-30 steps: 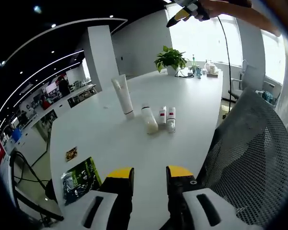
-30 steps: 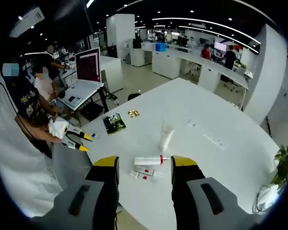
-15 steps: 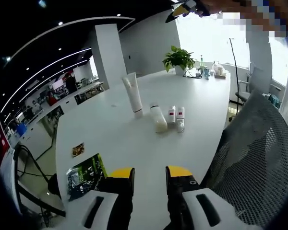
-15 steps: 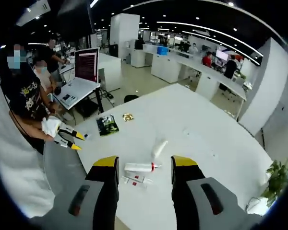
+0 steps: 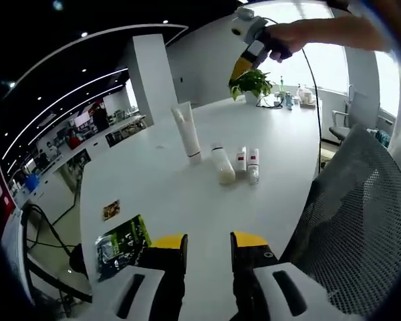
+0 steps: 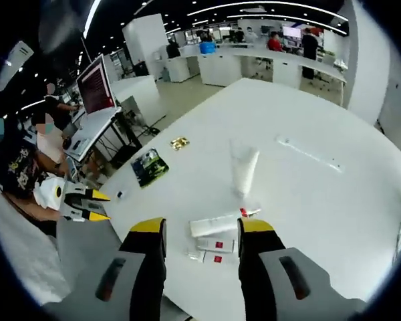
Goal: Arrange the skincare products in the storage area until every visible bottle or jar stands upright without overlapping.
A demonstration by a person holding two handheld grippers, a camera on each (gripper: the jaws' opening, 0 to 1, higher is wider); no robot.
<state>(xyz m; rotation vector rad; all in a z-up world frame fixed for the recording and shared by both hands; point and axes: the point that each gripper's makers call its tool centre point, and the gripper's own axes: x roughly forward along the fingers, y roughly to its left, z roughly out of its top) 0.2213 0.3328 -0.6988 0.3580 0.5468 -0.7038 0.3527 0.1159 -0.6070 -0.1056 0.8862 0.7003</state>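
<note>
On the white table [image 5: 167, 194] a white tube [image 5: 186, 130] looks upright on its cap. Beside it a white bottle [image 5: 222, 167] and two small red-labelled tubes [image 5: 241, 160] lie flat. My left gripper [image 5: 208, 244] is open and empty, low at the near table edge, well short of them. In the right gripper view the tube [image 6: 244, 167], the lying bottle [image 6: 217, 226] and the small tubes [image 6: 217, 245] sit just beyond my open, empty right gripper [image 6: 202, 231], which hovers above them. A hand holds the right gripper [image 5: 244, 67] high over the products.
A green leaflet [image 5: 117, 242] and a small gold packet [image 5: 111, 209] lie near the table's left edge. A potted plant [image 5: 252, 81] stands at the far end. A mesh chair back [image 5: 347, 214] is close on the right. A monitor [image 6: 97, 83] and seated people are beyond the table.
The right gripper has dropped from high up toward the products, which now look larger and closer between its jaws. The left gripper's view has barely shifted.
</note>
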